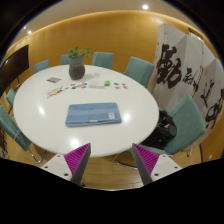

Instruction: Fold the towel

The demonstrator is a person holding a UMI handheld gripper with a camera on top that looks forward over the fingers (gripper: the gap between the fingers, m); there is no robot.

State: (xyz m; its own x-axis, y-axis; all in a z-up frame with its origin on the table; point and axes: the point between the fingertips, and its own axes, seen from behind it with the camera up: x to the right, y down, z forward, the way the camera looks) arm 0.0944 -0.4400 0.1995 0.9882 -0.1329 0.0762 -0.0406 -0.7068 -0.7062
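**Blue towel lies flat on the round table, gripper held back with fingers apart**

The towel (94, 115) is a light blue rectangle, already lying as a flat, neat shape on the near half of the round white table (45, 120), a little below the centre of the frame. Its edges look straight and its surface smooth; whether it is one layer or several cannot be told. One towel is in view.

The gripper (111, 160) sits at the bottom of the frame, well short of the towel. Its two fingers stand apart with an open gap between them, holding nothing; the magenta pads (76, 158) show on their inner faces, one on each finger.

Further back on the table, toward the upper left of the frame, stands one potted plant (77, 64) in a dark pot. Near it lie a few small flat items (88, 87), too small to identify or count surely.

Around the table stand teal chairs (139, 70); about six show, some only in part. At the upper right hang two white banners (178, 62) with large black brush characters. The wall behind is wood-toned.
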